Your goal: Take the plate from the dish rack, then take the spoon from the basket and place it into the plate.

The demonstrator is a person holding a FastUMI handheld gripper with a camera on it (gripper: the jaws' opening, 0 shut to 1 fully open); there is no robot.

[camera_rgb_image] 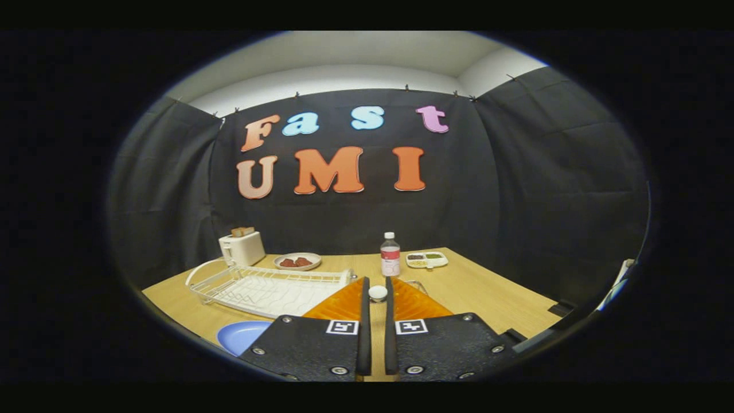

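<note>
holding: the tongs are narrow, with a thin gap between the two fingers, and a small white rounded end sits in this gap at the tips. it seems to be the spoon, and both fingers seem to press on it. the rest of it is hidden.
plate: the blue plate lies flat on the tabletop, just beside the left finger and in front of the dish rack. it is not in the rack.
dish rack: white wire, lying on the tabletop beyond the left finger, with its near corner hidden behind this finger.
wire rim: a thin wire rim shows just beyond the right finger. i cannot tell if it belongs to the basket.
bottle: a clear bottle with a white cap stands upright straight ahead of the tips, beyond the spoon.
toaster: a white toaster stands at the far end of the rack, with bread sticking out of the top.
dish: a round dish with red pieces is between the toaster and the bottle.
tray: a white divided tray with food lies just beside the bottle, near the far edge of the tabletop.
in the way: the bottle is the nearest upright thing ahead of the tongs.
</note>
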